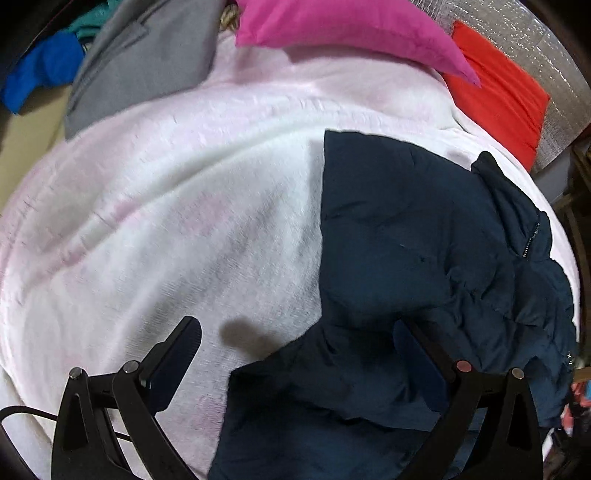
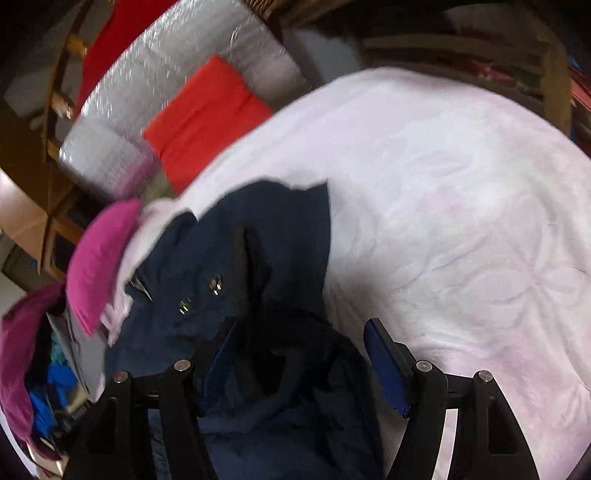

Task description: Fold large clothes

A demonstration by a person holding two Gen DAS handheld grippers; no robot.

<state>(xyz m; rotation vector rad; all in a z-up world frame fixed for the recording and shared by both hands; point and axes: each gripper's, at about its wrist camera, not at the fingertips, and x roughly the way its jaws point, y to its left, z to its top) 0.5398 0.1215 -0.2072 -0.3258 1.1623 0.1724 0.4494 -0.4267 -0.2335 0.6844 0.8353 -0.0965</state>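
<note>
Black plastic fingers of the left gripper (image 1: 295, 343) stand wide apart with nothing pinched, one over bare blanket, the other above the hem of the navy jacket (image 1: 417, 240). The right gripper (image 2: 299, 350) is also spread wide, its blue-padded fingers (image 2: 384, 362) clear of the cloth bunched between them. The jacket is matte, puffy and creased, with a metal zipper and small metal snaps (image 2: 216, 285); it lies on the fluffy pale pink blanket (image 1: 166, 221) covering the bed, its long axis running away from the left gripper. Beyond it sit a magenta pillow (image 1: 332, 26), a folded red cloth (image 1: 498, 99), a grey garment (image 1: 147, 62) and a silver quilted pad (image 2: 159, 110). No readable writing shows.
</note>
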